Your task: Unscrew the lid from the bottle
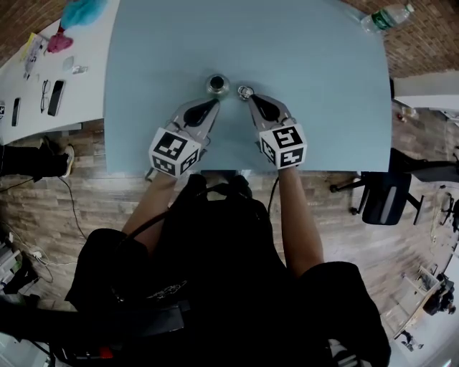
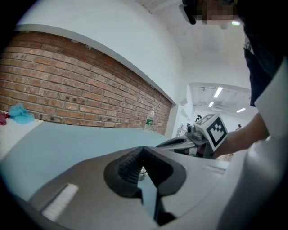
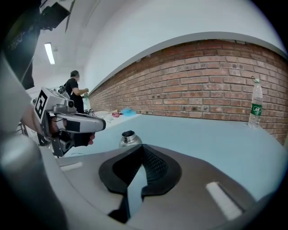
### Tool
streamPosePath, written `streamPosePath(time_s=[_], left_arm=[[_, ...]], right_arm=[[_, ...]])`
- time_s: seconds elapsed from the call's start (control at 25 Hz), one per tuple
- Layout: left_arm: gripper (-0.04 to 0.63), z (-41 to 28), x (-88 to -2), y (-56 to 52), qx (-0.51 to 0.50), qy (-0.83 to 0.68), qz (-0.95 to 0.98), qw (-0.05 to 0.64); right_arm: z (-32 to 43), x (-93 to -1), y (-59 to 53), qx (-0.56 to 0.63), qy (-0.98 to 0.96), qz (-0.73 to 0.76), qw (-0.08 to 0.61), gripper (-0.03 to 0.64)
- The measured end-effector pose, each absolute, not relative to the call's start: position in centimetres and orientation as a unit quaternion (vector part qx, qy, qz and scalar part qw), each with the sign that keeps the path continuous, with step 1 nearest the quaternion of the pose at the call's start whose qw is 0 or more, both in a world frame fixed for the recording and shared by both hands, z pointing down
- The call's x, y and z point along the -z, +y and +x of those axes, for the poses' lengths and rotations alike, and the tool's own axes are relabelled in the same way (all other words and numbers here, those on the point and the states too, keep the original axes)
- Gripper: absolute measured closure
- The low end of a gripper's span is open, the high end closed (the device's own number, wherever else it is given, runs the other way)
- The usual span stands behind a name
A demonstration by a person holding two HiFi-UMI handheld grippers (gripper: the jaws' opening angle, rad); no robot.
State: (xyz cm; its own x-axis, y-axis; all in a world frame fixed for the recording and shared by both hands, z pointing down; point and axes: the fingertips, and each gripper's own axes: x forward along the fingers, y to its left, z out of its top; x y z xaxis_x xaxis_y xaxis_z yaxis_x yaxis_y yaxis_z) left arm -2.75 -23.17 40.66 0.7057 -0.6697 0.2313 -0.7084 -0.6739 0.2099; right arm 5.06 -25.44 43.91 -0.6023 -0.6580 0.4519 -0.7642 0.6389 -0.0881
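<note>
A steel bottle (image 1: 217,84) stands upright on the light blue table (image 1: 301,64), its mouth open; it also rises just past my right jaws (image 3: 128,138). A small round lid (image 1: 245,91) lies on the table right of the bottle, at the tip of my right gripper (image 1: 250,98). That gripper is shut with nothing between its pads (image 3: 143,147). My left gripper (image 1: 213,104) hangs just short of the bottle, apart from it, also shut and empty (image 2: 143,150). A small metal piece (image 2: 141,173) peeks past its jaws; lid or bottle, I cannot tell.
A plastic water bottle (image 1: 387,16) stands at the table's far right corner by the brick wall. A white table (image 1: 43,79) on the left carries glasses, a phone and bright cloths. A black chair (image 1: 384,197) stands at the right. A person (image 3: 74,92) stands far off.
</note>
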Motion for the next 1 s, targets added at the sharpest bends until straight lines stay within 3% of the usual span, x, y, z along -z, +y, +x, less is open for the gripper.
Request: streamPosePath(time_s=[1.0], left_arm=[[0.596, -5.8, -34.9, -23.7, -0.033, -0.423, 0.901, 0.096]], right_arm=[[4.5, -38.1, -24.2, -0.112, -0.892, 0.419, 0.127, 0.615]])
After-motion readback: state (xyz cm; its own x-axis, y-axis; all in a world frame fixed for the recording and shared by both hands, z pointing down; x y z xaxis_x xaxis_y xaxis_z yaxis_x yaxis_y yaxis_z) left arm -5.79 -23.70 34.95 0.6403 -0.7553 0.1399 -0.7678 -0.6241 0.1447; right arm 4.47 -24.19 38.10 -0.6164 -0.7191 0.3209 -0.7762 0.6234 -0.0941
